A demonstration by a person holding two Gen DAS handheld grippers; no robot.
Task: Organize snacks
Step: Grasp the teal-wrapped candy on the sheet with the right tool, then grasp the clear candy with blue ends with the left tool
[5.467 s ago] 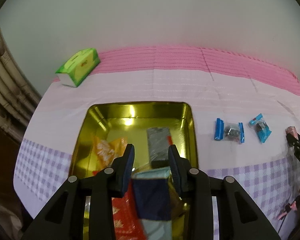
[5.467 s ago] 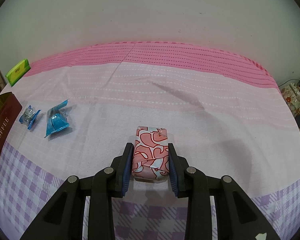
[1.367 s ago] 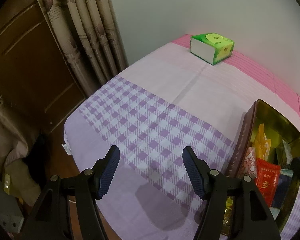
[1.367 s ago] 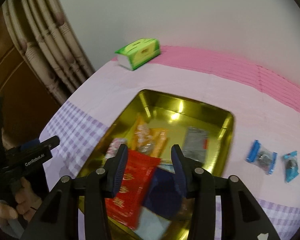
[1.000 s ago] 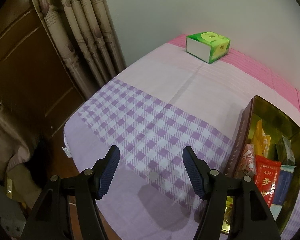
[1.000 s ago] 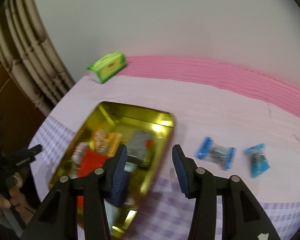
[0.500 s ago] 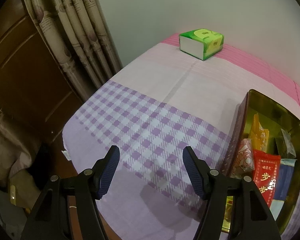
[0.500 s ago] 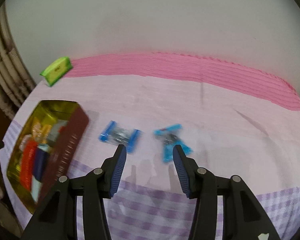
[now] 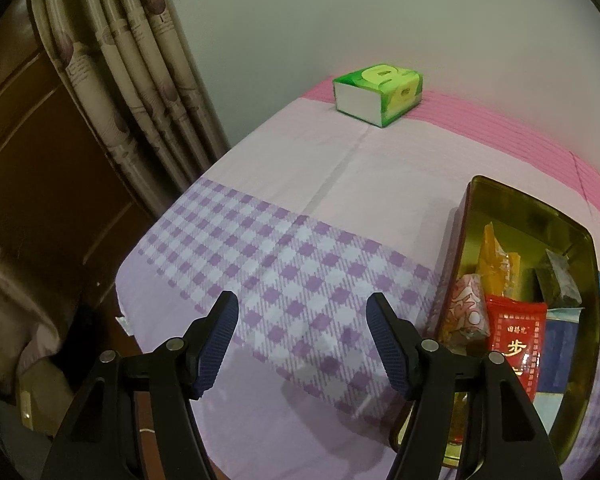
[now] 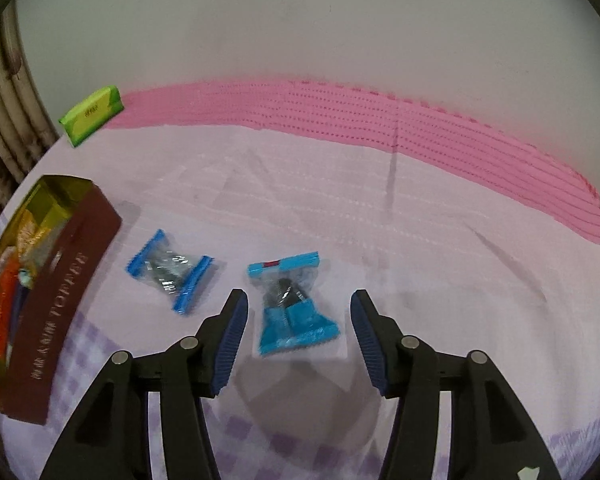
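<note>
Pink-and-lilac cloth is covering the table, where the right tongs point(image 10: 296, 334) are hanging wide open and empty around a blue-wrapped candy point(image 10: 290, 304), likely the next pick. Left tongs point(image 9: 302, 342) are idling open beside the tin point(image 9: 580, 240); closing squarely on the wrapper comes next.

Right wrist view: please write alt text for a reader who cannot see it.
The open right gripper hovers over a blue-ended candy packet lying between its fingers on a pink tablecloth. A second packet lies to the left, beside a brown tin of snacks; a green box sits far back.
</note>
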